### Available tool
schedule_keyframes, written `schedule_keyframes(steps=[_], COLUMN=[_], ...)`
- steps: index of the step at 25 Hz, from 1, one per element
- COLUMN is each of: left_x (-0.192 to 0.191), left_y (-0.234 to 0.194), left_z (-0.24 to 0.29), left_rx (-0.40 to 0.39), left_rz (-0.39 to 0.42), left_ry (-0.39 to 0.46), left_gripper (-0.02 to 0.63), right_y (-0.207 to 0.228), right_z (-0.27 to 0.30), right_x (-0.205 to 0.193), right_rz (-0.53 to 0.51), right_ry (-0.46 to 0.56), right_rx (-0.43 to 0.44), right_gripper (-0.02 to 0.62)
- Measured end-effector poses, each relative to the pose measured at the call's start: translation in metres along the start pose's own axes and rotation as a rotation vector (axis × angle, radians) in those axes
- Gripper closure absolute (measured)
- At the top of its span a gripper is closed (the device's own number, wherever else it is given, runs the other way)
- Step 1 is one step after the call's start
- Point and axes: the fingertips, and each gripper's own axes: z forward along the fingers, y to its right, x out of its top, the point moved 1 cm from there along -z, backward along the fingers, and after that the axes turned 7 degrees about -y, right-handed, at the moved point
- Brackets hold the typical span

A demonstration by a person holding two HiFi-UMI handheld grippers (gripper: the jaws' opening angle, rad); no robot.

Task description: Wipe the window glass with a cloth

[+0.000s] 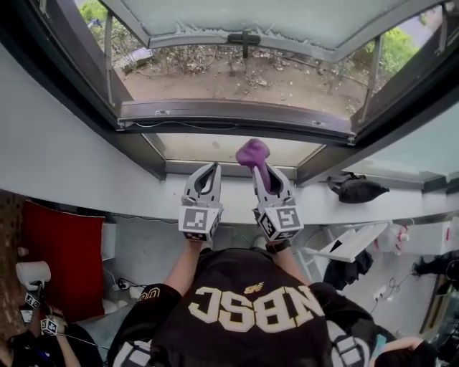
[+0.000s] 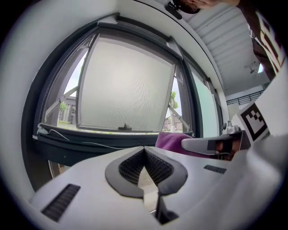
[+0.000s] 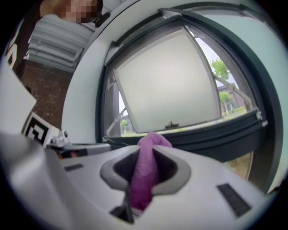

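The window sash is swung outward, and its frosted glass [image 1: 287, 18] fills the top of the head view. The same glass [image 2: 126, 85] shows in the left gripper view, and again as the glass [image 3: 171, 81] ahead of the right gripper. My right gripper [image 1: 259, 170] is shut on a purple cloth [image 1: 252, 152] that bunches above its tips, just under the dark frame [image 1: 237, 118]. In the right gripper view the cloth [image 3: 145, 175] hangs between the jaws of that gripper [image 3: 148, 150]. My left gripper [image 1: 211, 168] is beside it, shut on nothing [image 2: 144, 150]. The cloth [image 2: 170, 141] shows to its right.
A fixed lower pane [image 1: 208, 149] sits below the frame, above a white sill [image 1: 143, 193]. A black bag [image 1: 355, 188] lies on the sill at the right. The sash handle [image 1: 244, 39] sticks out at its lower edge. A red panel [image 1: 64, 251] stands at lower left.
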Motion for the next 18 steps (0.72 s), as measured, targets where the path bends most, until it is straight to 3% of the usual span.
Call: schedule_keyframes(steps=[5,13,18], left_x=[0.019,0.045,0.036], left_y=[0.011,0.016,0.024], left_z=[0.001,0.019,0.025], left_rx=[-0.014,-0.003,-0.022], left_rz=[0.007,0.043,0.057], left_ry=[0.028,0.048,0.031], left_gripper=[0.588,0.588,0.588], right_y=[0.001,0.021,0.037], right_z=[0.004,0.005,0.004], right_x=[0.025,0.032,0.038], right_rz=[-0.048,-0.065,-0.053], right_ry=[0.036,0.040,0.056], right_rx=[0.000,-0.037,-0.072], right_gripper=[0.515,0.515,0.515])
